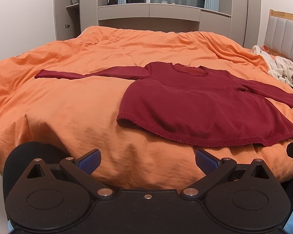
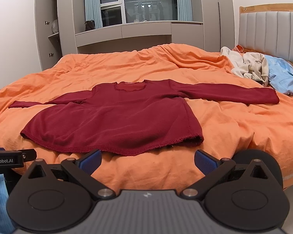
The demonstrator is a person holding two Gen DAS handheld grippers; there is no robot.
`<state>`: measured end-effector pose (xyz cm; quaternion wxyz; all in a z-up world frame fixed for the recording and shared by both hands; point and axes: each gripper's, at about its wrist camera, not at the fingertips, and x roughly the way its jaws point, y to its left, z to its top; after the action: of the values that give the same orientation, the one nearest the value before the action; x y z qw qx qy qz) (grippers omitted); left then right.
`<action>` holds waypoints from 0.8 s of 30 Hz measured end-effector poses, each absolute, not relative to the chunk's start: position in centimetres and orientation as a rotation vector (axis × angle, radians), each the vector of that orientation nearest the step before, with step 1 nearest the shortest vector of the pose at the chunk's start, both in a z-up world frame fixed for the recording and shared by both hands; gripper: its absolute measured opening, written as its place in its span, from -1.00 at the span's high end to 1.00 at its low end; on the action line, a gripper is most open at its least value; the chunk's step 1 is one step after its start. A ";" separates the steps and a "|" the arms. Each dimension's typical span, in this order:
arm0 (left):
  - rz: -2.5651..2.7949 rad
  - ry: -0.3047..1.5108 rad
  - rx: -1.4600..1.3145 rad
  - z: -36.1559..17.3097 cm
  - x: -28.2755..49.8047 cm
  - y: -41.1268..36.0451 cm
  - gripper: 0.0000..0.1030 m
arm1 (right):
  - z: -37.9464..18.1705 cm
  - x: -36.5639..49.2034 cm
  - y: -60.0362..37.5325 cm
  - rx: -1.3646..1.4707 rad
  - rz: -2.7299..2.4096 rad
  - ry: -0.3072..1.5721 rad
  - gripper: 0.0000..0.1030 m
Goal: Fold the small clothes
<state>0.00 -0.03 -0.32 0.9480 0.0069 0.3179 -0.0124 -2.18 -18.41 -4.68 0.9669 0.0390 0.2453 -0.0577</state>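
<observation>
A dark red long-sleeved shirt [image 1: 201, 105] lies flat on the orange duvet [image 1: 72, 105], collar away from me, both sleeves spread out sideways. It also shows in the right wrist view [image 2: 117, 120]. My left gripper [image 1: 148, 160] is open and empty, at the near edge of the bed, left of the shirt's hem. My right gripper [image 2: 148, 160] is open and empty, just short of the hem's right part. The left gripper's body shows at the left edge of the right wrist view [image 2: 9, 159].
A heap of cream clothes [image 2: 248, 66] and a light blue pillow [image 2: 283, 78] lie at the bed's far right by the padded headboard [image 2: 269, 33]. Grey cabinets and a window [image 2: 138, 2] stand behind the bed.
</observation>
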 end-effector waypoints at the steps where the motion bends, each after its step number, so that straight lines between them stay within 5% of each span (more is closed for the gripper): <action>1: -0.026 0.647 0.015 -0.3 0.0 0.0 -0.99 | -4.7 -2.2 -18.4 0.079 -0.117 0.497 -1.00; 24: -0.016 0.654 -0.001 -0.4 -0.2 0.3 -0.99 | -5.1 -2.4 -18.4 0.080 -0.122 0.507 -1.00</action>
<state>-0.16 0.26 -0.41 0.9470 -0.0003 0.3213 -0.0079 -2.37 -18.39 -5.06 0.9654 0.0395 0.2508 -0.0601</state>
